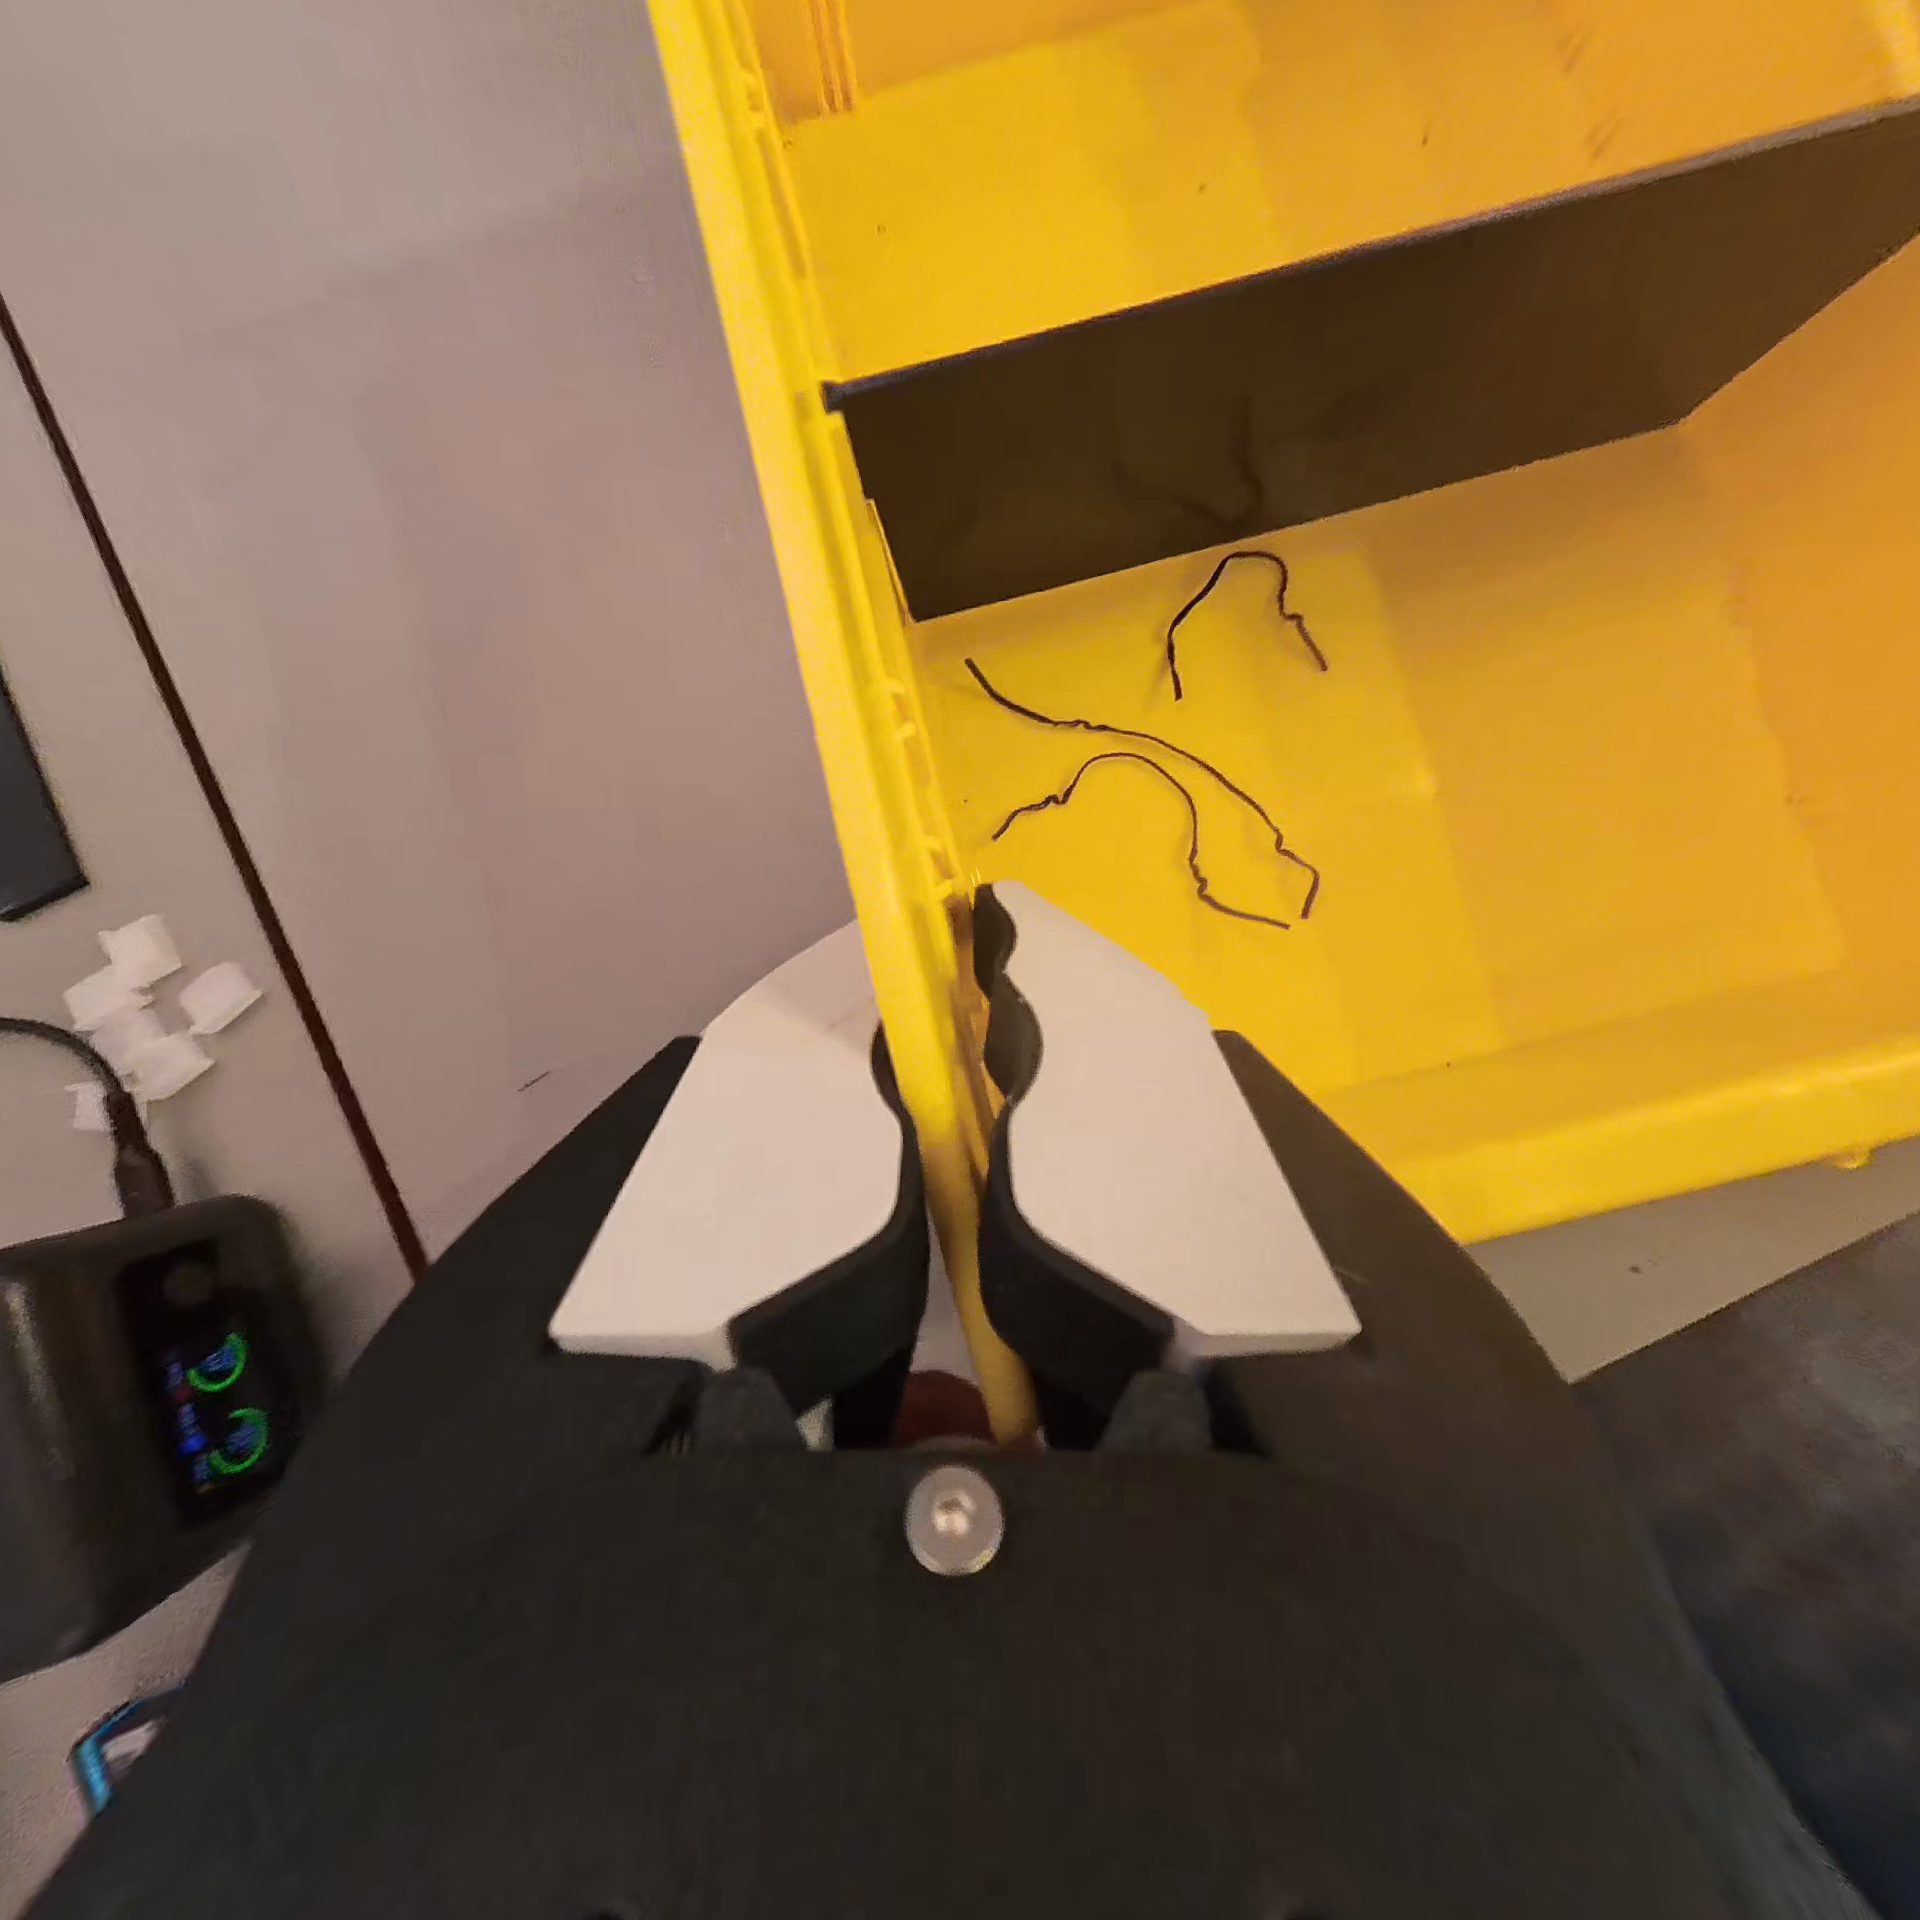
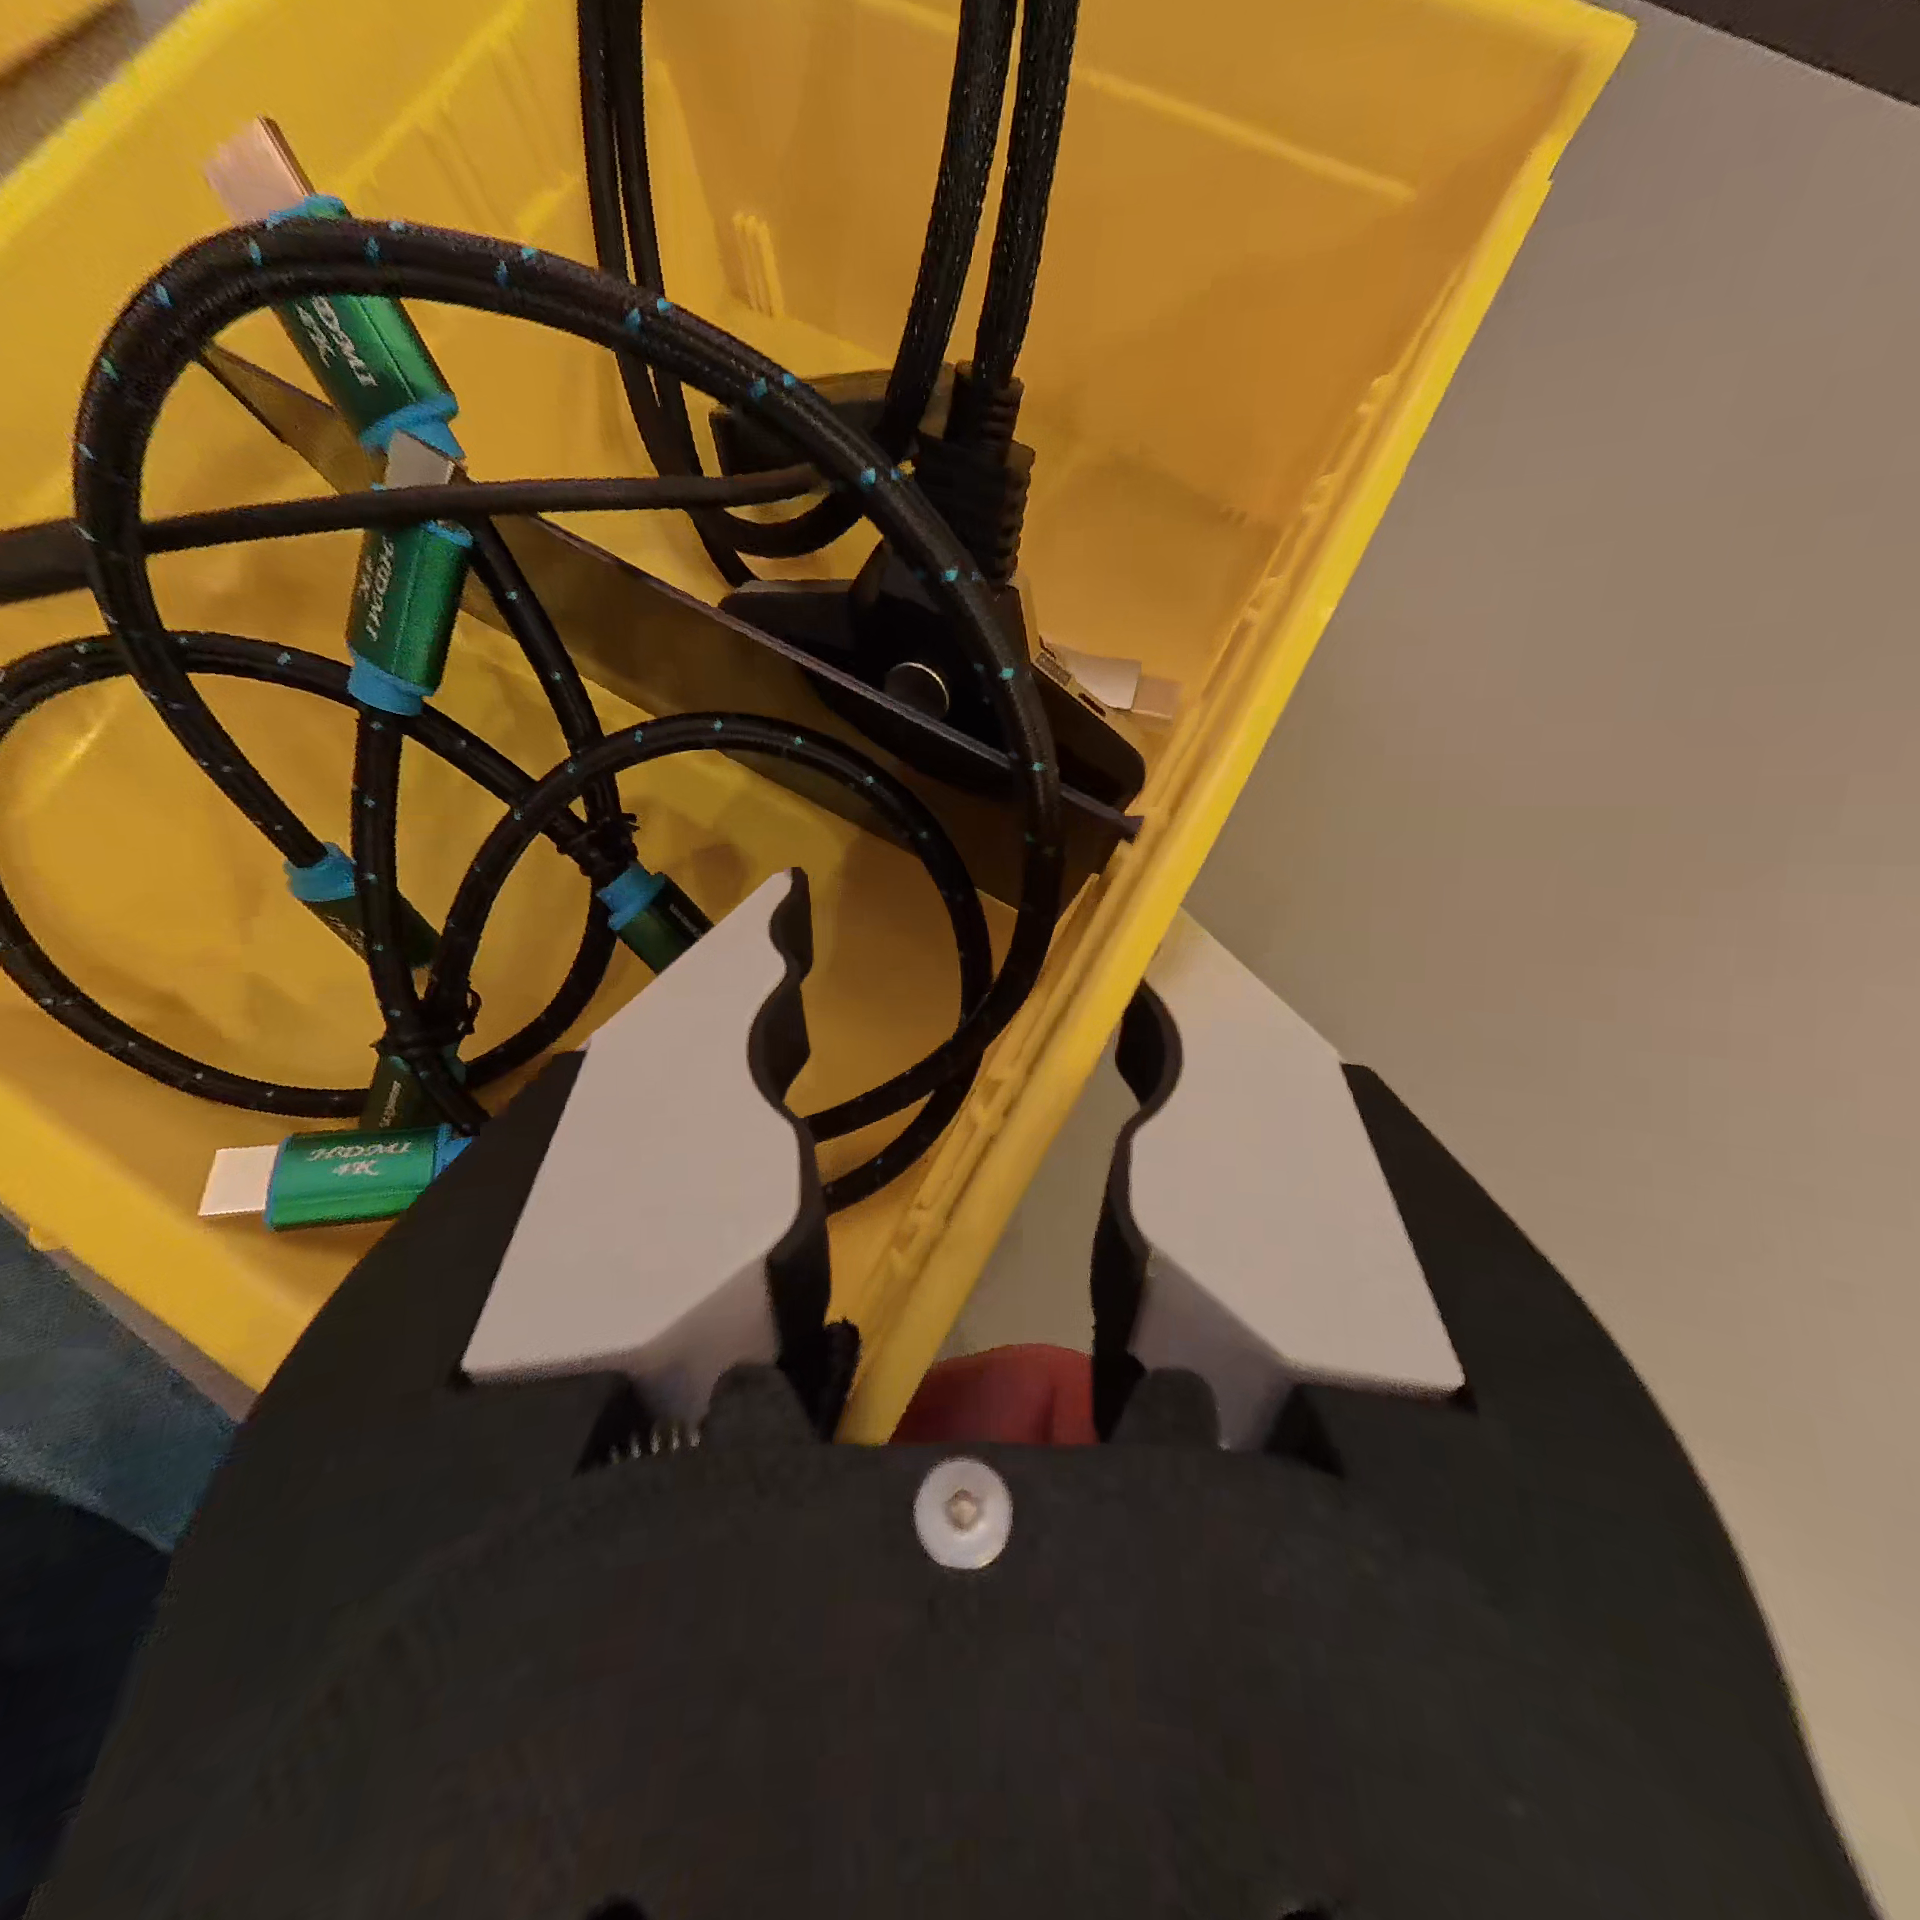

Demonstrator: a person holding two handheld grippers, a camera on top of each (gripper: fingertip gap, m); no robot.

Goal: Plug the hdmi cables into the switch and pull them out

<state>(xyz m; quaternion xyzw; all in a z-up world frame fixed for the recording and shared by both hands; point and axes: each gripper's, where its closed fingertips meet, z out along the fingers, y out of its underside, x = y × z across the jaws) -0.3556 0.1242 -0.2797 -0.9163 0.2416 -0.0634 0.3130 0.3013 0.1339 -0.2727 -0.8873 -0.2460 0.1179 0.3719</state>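
Observation:
A yellow bin (image 1: 1507, 831) with a black divider (image 1: 1299, 416) fills the left wrist view. My left gripper (image 1: 961, 966) is shut on the bin's left wall (image 1: 831, 623), one pad on each side of it. Loose black twist ties (image 1: 1143, 748) lie on the bin floor. In the right wrist view the bin (image 2: 1299, 623) holds coiled black braided HDMI cables (image 2: 582, 312) with green plugs (image 2: 348, 1179). A black switch (image 2: 914, 675) sits behind the divider (image 2: 665, 634) with cables plugged in. My right gripper (image 2: 977, 966) is open and straddles the bin's right wall, its pads clear of it.
A dark device with green ring lights (image 1: 208, 1403) and a plugged cable sits at the left on the grey table (image 1: 468, 623). White clips (image 1: 156, 997) lie behind it. Dark floor (image 1: 1714, 1558) shows at the lower right.

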